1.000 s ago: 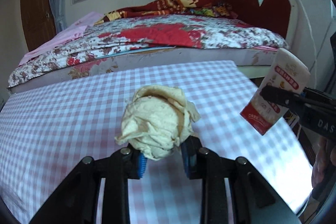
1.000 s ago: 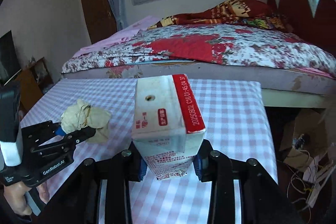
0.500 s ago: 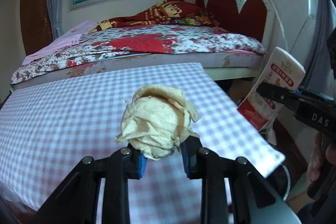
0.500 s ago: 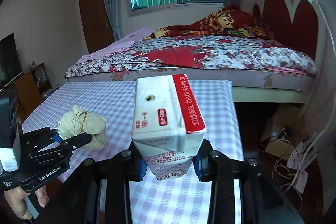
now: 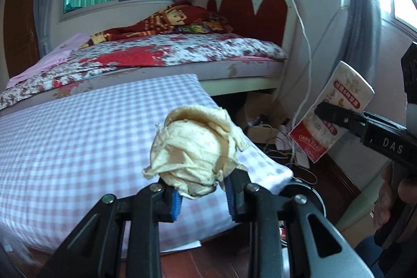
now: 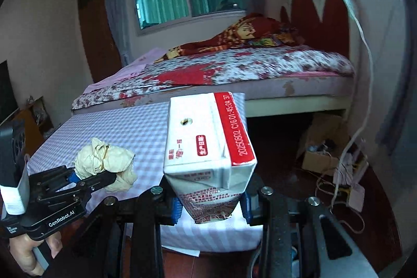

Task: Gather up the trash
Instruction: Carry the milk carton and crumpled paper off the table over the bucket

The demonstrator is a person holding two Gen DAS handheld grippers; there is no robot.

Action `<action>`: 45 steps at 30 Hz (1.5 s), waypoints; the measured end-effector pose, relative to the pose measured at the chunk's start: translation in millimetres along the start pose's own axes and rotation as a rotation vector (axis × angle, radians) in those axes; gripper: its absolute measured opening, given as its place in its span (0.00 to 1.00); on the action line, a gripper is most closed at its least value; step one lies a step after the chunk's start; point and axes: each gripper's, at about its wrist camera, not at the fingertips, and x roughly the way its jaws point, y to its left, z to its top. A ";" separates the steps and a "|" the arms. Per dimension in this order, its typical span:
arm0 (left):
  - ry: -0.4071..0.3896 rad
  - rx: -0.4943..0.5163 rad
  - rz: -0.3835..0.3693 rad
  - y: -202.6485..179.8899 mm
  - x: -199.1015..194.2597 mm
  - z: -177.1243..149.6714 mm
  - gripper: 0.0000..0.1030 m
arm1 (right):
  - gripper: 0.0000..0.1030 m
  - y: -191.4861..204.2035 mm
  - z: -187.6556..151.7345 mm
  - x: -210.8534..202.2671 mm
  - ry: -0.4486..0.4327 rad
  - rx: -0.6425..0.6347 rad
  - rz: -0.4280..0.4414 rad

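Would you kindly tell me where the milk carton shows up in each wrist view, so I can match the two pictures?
Left wrist view: milk carton at the right edge, tilted, clamped in the right gripper.
Right wrist view: milk carton at centre, clamped low down by the right gripper.
Shared landmark: the red scalloped headboard.
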 end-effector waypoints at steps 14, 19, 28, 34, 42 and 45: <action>0.058 0.061 -0.123 -67.6 8.9 -29.0 0.27 | 0.35 -60.2 -50.1 -51.8 0.025 0.083 -0.111; 0.075 0.093 -0.168 -90.8 11.7 -38.3 0.27 | 0.35 -76.3 -65.3 -66.0 0.031 0.112 -0.142; 0.122 0.133 -0.262 -127.9 26.5 -54.3 0.27 | 0.35 -105.4 -92.3 -82.5 0.059 0.165 -0.198; 0.159 0.147 -0.298 -143.7 39.6 -63.6 0.27 | 0.35 -120.0 -112.4 -84.5 0.095 0.199 -0.229; 0.221 0.160 -0.339 -161.7 64.3 -77.2 0.27 | 0.35 -134.7 -137.9 -78.4 0.150 0.224 -0.236; 0.245 0.166 -0.352 -167.2 74.5 -82.4 0.27 | 0.35 -140.7 -146.4 -73.9 0.168 0.229 -0.235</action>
